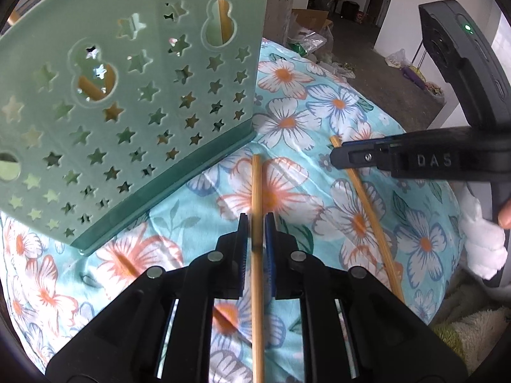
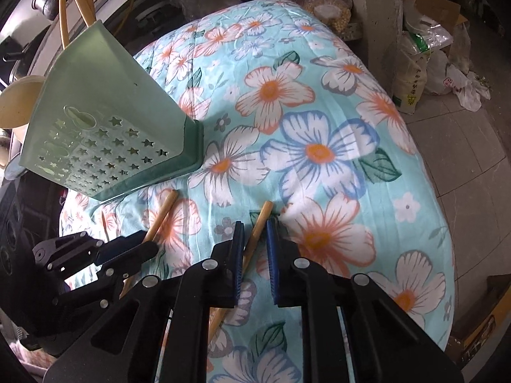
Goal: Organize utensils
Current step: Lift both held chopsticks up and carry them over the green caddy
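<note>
A green utensil holder (image 1: 127, 95) (image 2: 105, 134) with star-shaped holes stands on the floral cloth (image 1: 319, 102) (image 2: 319, 111); pale sticks show through its holes. In the left wrist view a bamboo chopstick (image 1: 256, 185) runs straight between the jaws of my left gripper (image 1: 256, 223), which is shut on it just in front of the holder's corner. A second chopstick (image 1: 361, 210) (image 2: 260, 220) lies slanted to the right. My right gripper (image 2: 255, 229) (image 1: 343, 159) is shut on it near its far end. The right wrist view shows the left gripper (image 2: 134, 249) with the first chopstick (image 2: 164, 212).
The cloth-covered table drops away at the right to a tiled floor (image 2: 463, 166). A concrete pillar (image 2: 380, 16), plastic bags (image 2: 424, 51) and a cardboard box (image 1: 311, 17) stand beyond the far edge. Something white and fluffy (image 1: 485, 242) sits at the right edge.
</note>
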The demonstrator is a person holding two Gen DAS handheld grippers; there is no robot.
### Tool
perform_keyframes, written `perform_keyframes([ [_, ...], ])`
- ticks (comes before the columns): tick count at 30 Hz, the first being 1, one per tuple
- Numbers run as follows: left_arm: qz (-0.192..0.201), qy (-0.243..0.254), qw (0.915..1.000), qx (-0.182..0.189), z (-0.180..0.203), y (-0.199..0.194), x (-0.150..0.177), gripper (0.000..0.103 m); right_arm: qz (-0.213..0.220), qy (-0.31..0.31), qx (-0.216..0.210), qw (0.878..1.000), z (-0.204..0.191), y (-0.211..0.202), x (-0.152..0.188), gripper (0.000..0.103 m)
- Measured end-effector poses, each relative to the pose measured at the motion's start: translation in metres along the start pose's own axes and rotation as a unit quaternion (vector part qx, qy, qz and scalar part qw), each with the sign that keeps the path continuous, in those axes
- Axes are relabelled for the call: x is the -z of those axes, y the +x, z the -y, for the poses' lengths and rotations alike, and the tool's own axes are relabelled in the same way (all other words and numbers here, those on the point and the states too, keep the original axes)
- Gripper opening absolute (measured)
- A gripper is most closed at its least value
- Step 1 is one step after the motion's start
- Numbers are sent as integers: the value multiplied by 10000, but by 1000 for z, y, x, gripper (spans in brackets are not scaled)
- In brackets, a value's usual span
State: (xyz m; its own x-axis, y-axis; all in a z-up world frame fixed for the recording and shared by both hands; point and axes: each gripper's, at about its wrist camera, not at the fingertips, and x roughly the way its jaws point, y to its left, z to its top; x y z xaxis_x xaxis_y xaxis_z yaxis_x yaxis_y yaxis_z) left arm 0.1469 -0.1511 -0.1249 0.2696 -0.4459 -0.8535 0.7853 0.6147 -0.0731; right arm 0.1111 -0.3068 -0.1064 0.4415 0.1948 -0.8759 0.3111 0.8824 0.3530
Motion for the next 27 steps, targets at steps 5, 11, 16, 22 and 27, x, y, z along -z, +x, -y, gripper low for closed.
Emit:
perform_keyframes([
  [5,-74,68,9996,-247,7,7,-10,10,50,2,-101,9999,3,2,2,15],
  [11,-95,211,9976,-654,15,7,-15,10,58,302,-516,9982,13,-4,-1,12],
  [16,-131,274,9964,-790,14,4,-14,9,314,308,-669,9968,11,-24,-3,10],
  [22,-165,324,9952,-905,28,11,-23,9,717,197,-782,9942,8,-55,-10,9],
  [27,-177,334,9946,-969,31,16,-27,9,969,132,-866,9914,7,-76,-14,7],
])
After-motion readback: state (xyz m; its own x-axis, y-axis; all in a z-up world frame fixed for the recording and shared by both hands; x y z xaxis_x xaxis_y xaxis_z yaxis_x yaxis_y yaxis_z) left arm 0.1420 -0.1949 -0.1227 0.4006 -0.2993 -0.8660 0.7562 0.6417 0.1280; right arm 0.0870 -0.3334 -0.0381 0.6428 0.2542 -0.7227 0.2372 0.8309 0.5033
